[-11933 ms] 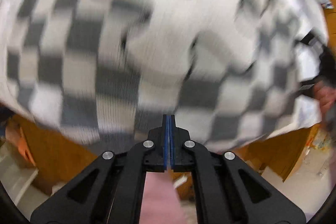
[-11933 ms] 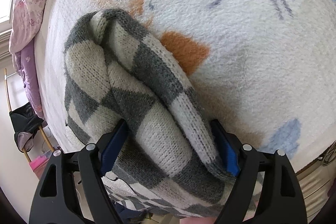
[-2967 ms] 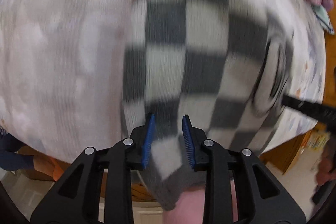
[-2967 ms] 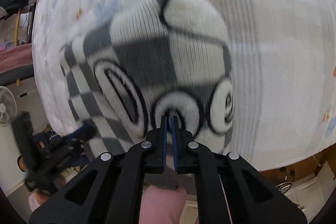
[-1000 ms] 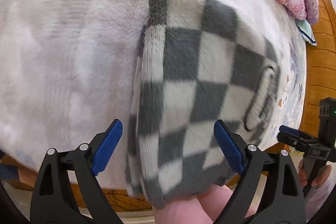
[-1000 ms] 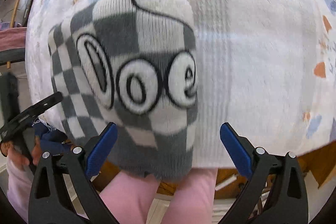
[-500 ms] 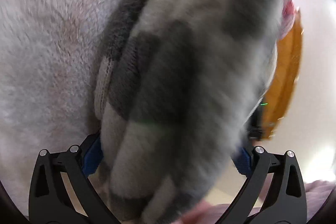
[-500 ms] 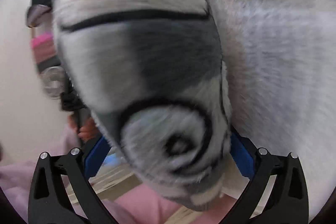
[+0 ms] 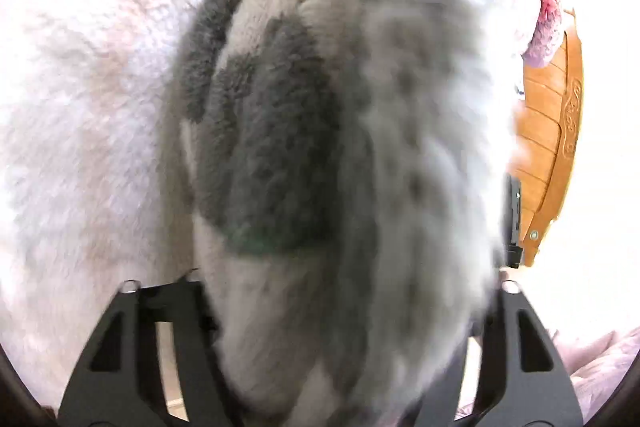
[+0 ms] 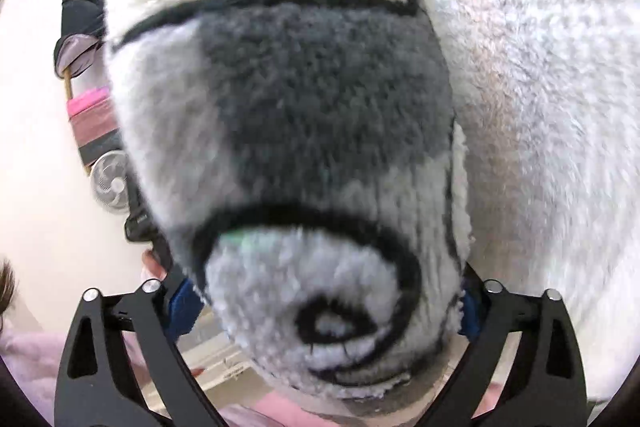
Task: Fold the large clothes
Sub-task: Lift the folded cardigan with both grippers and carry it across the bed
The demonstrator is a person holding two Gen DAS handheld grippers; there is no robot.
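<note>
While both claws close around it, the folded grey-and-white checked fluffy knit sweater [image 10: 320, 131] bulges between the right claw [image 10: 320, 311] and the left claw [image 9: 348, 307], lying on the white fleecy bed blanket [image 10: 552, 75].

The folded sweater [image 10: 320, 131] lies on the bed [image 10: 540, 87]. Its near end sits between the jaws of each claw, left [image 9: 348, 307] and right [image 10: 324, 307].
</note>
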